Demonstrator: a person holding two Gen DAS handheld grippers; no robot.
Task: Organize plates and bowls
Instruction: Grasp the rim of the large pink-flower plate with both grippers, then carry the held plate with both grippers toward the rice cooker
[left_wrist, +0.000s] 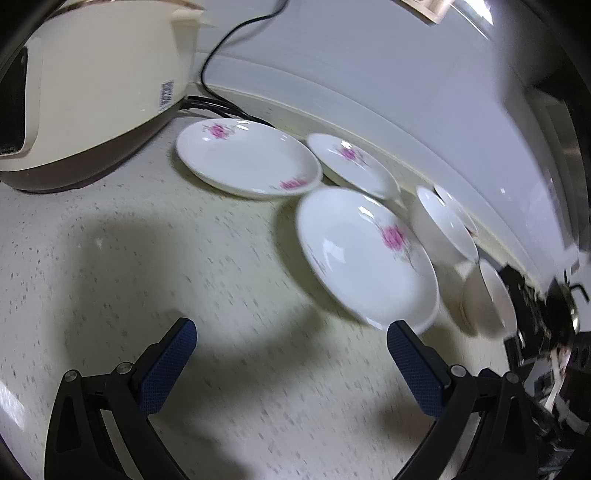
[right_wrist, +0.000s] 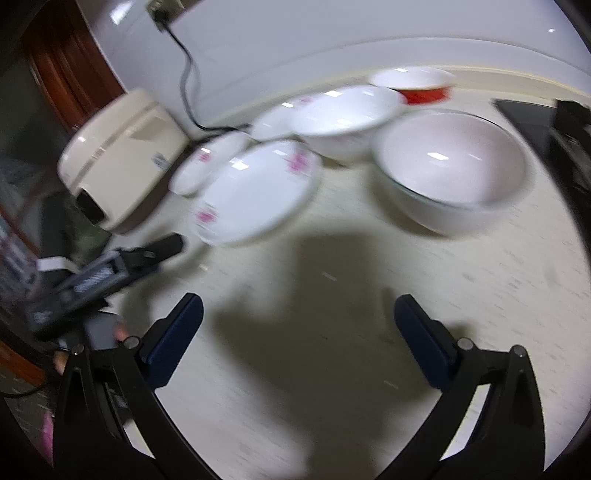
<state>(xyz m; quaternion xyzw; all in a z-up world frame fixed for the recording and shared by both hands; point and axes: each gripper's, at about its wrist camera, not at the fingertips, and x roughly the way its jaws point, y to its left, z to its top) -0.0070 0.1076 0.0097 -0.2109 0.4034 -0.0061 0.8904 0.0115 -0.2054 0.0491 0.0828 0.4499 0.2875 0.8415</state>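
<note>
Three white plates with pink flowers lie on the speckled counter: one by the cooker, one behind it, and the nearest one just beyond my left gripper's right fingertip. My left gripper is open and holds nothing. In the right wrist view the nearest plate lies ahead to the left. A wide white bowl, a large white bowl and a red-sided bowl stand beyond it. My right gripper is open over bare counter.
A cream rice cooker stands at the left with its black cable running up the wall. White bowls line the wall on the right. A dark object sits at the far right. The views are motion-blurred.
</note>
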